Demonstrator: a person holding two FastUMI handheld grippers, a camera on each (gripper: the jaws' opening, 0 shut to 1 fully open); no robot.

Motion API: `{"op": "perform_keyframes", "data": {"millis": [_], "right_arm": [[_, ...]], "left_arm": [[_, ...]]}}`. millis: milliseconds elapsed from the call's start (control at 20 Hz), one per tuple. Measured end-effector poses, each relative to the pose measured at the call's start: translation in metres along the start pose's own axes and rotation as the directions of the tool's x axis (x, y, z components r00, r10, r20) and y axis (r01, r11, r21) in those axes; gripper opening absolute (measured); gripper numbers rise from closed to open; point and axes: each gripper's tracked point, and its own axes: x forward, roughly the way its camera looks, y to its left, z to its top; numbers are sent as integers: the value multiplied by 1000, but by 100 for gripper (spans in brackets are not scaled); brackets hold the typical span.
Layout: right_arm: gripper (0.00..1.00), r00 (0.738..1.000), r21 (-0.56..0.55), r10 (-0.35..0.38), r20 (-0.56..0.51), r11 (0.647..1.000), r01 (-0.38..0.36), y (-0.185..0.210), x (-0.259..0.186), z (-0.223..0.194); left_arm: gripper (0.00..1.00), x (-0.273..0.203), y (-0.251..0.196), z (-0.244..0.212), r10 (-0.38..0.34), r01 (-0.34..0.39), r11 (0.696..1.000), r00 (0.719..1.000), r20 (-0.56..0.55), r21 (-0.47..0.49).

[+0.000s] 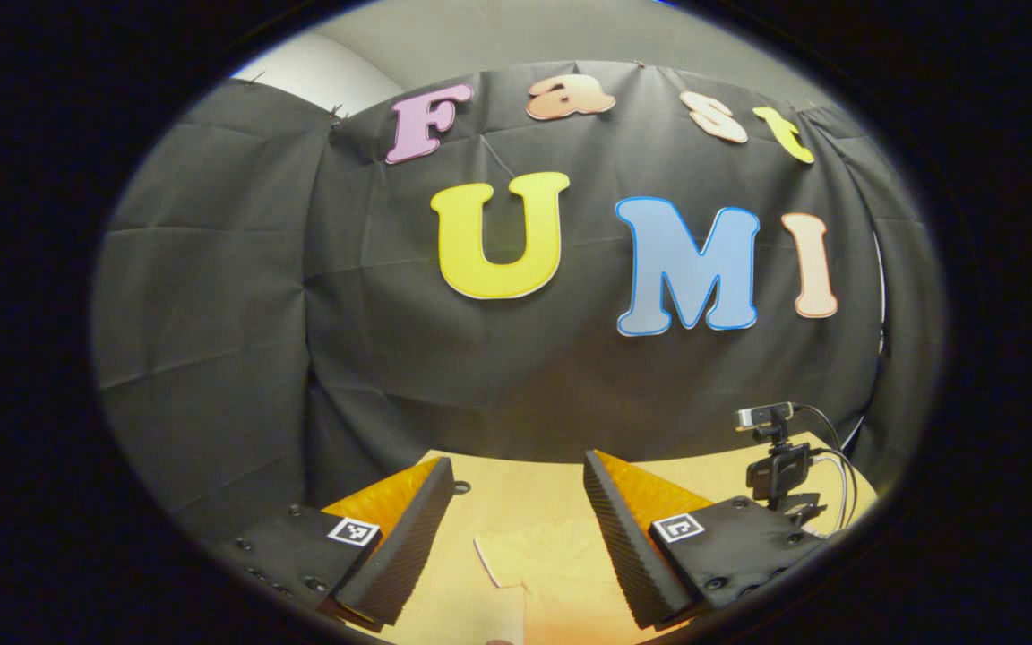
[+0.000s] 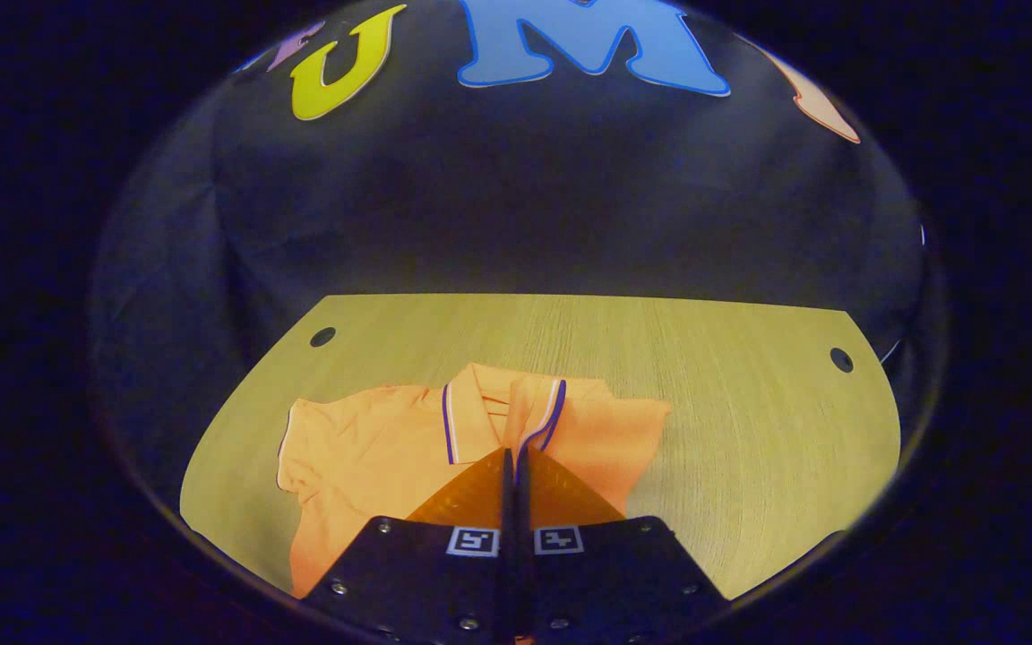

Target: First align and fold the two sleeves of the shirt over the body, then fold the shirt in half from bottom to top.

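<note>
An orange polo shirt with a blue-and-white trimmed collar lies flat on the wooden table. Its sleeve on the left of the right gripper view is spread outward. The other sleeve is drawn in over the chest beside the collar. My right gripper is shut on that sleeve's striped cuff, just above the shirt body. In the left gripper view, my left gripper stands open, raised and facing the wall. A pale edge of the shirt lies on the table below and between its fingers, untouched.
A small camera on a black stand with cables sits at the table's far right in the left gripper view. The table has round holes near its far corners. Bare table stretches right of the shirt.
</note>
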Motion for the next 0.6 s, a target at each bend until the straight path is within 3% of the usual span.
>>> {"op": "perform_keyframes", "data": {"millis": [350,450,500,600], "right_arm": [[9,998,-48,70,8,996,-69,30,-11,1],[29,998,-60,63,19,996,-61,26,-15,3],[45,998,-73,52,25,996,-50,23,-19,5],[55,998,-85,47,36,995,-44,21,-26,6]], "left_arm": [[95,6,4,-10,2,-2,1000,1000,-12,5],[95,11,3,-15,-2,2,1000,1000,-18,7],[95,14,4,-19,-3,3,1000,1000,-22,6],[95,19,3,-24,-9,9,1000,1000,-29,3]]}}
